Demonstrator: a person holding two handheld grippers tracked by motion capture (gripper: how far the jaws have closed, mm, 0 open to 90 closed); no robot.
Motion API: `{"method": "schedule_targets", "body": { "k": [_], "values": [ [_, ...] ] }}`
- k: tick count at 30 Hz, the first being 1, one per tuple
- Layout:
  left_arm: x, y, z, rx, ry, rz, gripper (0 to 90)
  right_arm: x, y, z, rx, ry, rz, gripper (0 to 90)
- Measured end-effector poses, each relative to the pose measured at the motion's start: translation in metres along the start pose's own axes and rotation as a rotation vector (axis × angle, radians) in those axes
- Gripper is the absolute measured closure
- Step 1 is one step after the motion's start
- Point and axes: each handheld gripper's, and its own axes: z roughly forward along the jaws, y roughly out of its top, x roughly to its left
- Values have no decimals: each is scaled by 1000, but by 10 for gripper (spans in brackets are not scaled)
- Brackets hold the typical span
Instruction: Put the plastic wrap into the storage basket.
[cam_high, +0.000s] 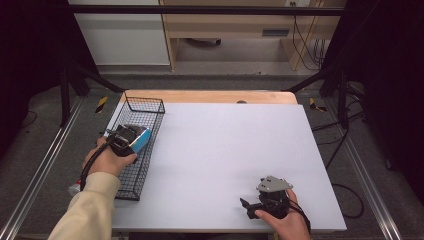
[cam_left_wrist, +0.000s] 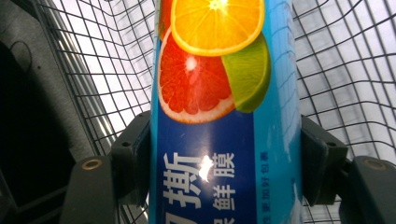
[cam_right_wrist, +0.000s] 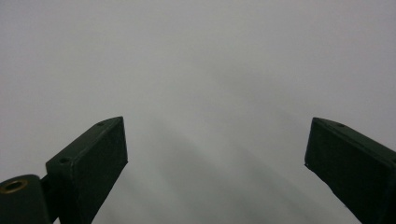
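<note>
**A:** Where is the box?

**B:** The blue box (cam_left_wrist: 224, 116) sits between the two black jaws of the left gripper (cam_left_wrist: 224, 163); in the left gripper view both pads press flat against its sides, so the jaws are clamped on it; its face carries printed slices of orange, grapefruit and lime above white characters on dark blue.

**A:** And where in the scene is that?

**B:** At the left side of the table (cam_high: 235, 150), over the black wire basket (cam_high: 145, 107); in the high view the left gripper (cam_high: 131, 138) and the blue box (cam_high: 140, 139) lie above the basket's middle stretch, near its right wall; whether the box touches the mesh floor I cannot tell; the wire grid shows behind the box on both sides in the left gripper view.

**A:** How does the basket lie?

**B:** Along the table's left edge, running from near to far; a sleeved forearm reaches in over its near end.

**A:** The other hand?

**B:** The right gripper (cam_high: 248, 206) rests at the near right of the white tabletop, well apart from the basket; in the right gripper view its jaws stand wide, with bare white surface between them; a grey three-cornered plate (cam_high: 273, 184) rides on top of it.
</note>
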Motion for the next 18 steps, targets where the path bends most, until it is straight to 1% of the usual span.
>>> {"method": "schedule_targets", "body": {
  "k": [3, 12, 18],
  "values": [
    [-2, 1, 1, 6, 6, 10, 319, 0, 0, 0, -1, -1, 4, 62],
    [-1, 1, 2, 14, 3, 7, 318, 1, 0, 0, 3, -1, 7, 62],
    [0, 2, 2, 20, 0, 14, 317, 1, 0, 0, 3, 0, 6, 62]
  ]
}}
